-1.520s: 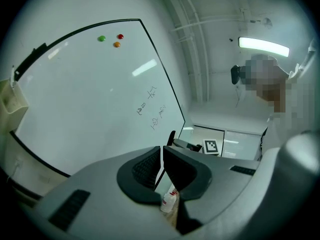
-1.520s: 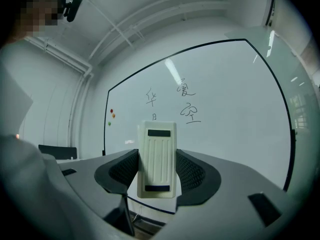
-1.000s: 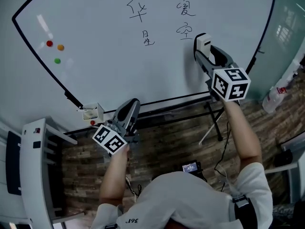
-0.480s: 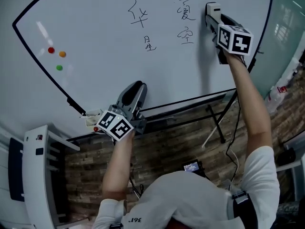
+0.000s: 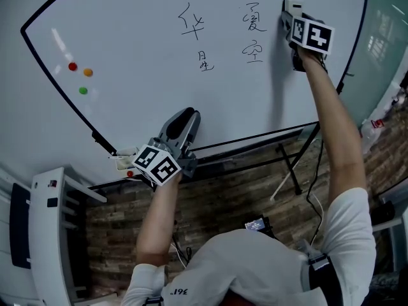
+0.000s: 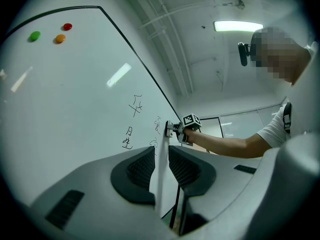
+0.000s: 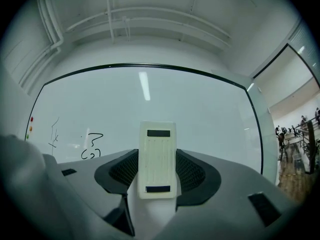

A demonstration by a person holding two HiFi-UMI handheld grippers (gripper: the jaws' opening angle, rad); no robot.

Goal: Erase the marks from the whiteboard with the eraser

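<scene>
The right gripper (image 5: pixel 291 13) clamps the eraser (image 7: pixel 157 159) against the whiteboard (image 5: pixel 140 56), right of the marks (image 5: pixel 253 34); the left gripper (image 5: pixel 185 115) hangs empty, jaws parted.

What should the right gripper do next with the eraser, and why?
Probably sweep the right gripper leftward along the whiteboard. It is shut on the eraser, which appears to sit against the board just right of the nearest written marks. None of the writing looks erased, so a short leftward stroke should start clearing it.

whiteboard (image 5: pixel 127 43) with marks (image 5: pixel 192 21), magnets (image 5: pixel 88 72)
</scene>
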